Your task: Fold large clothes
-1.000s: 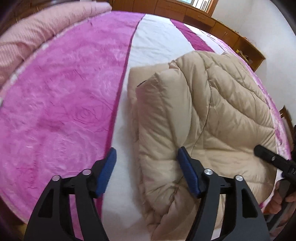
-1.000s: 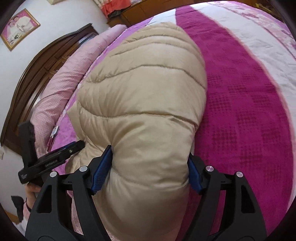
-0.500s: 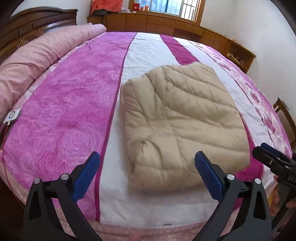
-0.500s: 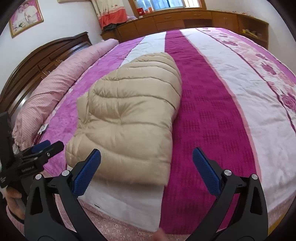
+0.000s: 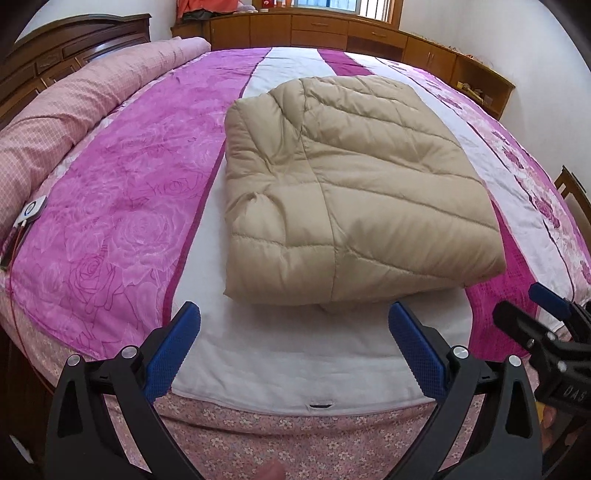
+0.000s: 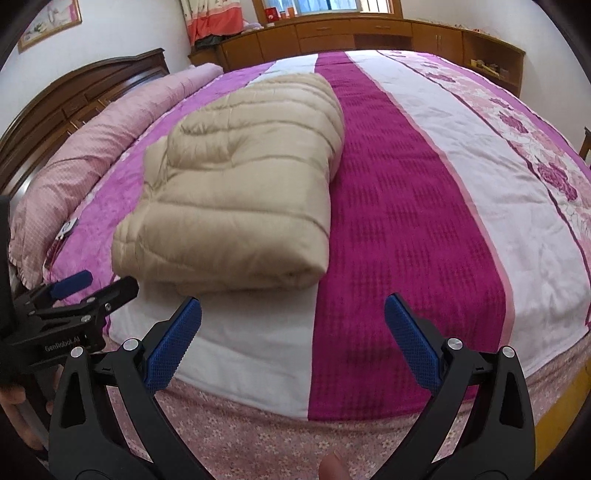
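A beige quilted down jacket (image 5: 343, 184) lies folded into a thick rectangle on the bed, across the white and magenta stripes; it also shows in the right wrist view (image 6: 236, 184). My left gripper (image 5: 295, 350) is open and empty, held back over the bed's near edge, short of the jacket. My right gripper (image 6: 293, 341) is open and empty too, back from the jacket's near right corner. Each gripper shows at the edge of the other's view: the right gripper (image 5: 546, 325) and the left gripper (image 6: 85, 291).
The bed (image 5: 110, 206) has a pink and magenta bedspread with a floral skirt (image 5: 295, 435) at the near edge. A rolled pink quilt (image 5: 74, 99) lies along the headboard side. A small white device (image 5: 31, 210) lies at the left. Wooden cabinets (image 6: 369, 33) line the far wall.
Both grippers have let go of the jacket and pulled back to the bed's near edge, opening wide. The jacket lies folded and still.
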A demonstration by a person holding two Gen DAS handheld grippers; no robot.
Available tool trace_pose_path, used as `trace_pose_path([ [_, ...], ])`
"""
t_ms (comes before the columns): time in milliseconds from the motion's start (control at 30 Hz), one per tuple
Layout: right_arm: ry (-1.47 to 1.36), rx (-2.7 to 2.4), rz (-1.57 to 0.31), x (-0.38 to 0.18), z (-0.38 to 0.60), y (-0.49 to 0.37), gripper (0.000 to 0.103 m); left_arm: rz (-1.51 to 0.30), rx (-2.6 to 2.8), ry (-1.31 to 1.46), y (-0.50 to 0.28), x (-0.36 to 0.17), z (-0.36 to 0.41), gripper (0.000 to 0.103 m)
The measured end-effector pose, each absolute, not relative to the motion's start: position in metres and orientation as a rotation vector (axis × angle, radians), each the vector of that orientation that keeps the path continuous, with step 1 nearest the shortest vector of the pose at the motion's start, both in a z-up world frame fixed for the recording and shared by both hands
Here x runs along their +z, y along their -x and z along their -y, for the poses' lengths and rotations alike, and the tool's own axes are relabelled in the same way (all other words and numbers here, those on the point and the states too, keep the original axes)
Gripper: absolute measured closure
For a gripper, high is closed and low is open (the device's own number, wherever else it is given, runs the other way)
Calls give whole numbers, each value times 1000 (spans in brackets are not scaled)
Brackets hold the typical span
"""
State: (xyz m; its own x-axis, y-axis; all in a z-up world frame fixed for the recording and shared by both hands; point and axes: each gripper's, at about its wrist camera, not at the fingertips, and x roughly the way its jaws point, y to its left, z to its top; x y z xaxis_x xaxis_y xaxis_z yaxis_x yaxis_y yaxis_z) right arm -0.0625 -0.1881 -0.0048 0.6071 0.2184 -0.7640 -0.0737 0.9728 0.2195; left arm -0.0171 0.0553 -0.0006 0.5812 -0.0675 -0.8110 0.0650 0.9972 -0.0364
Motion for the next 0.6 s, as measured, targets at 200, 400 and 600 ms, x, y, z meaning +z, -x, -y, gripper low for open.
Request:
trace_pose_path([
  [200, -175, 165, -916, -10, 187, 64, 4, -953, -77, 2, 20, -1, -51, 6],
  [400, -172, 169, -921, -11, 185, 65, 4, -969, -81, 5, 23, -4, -47, 6],
  [600, -173, 174, -930, -12, 183, 66, 4, -985, -78, -6, 24, -7, -43, 6],
])
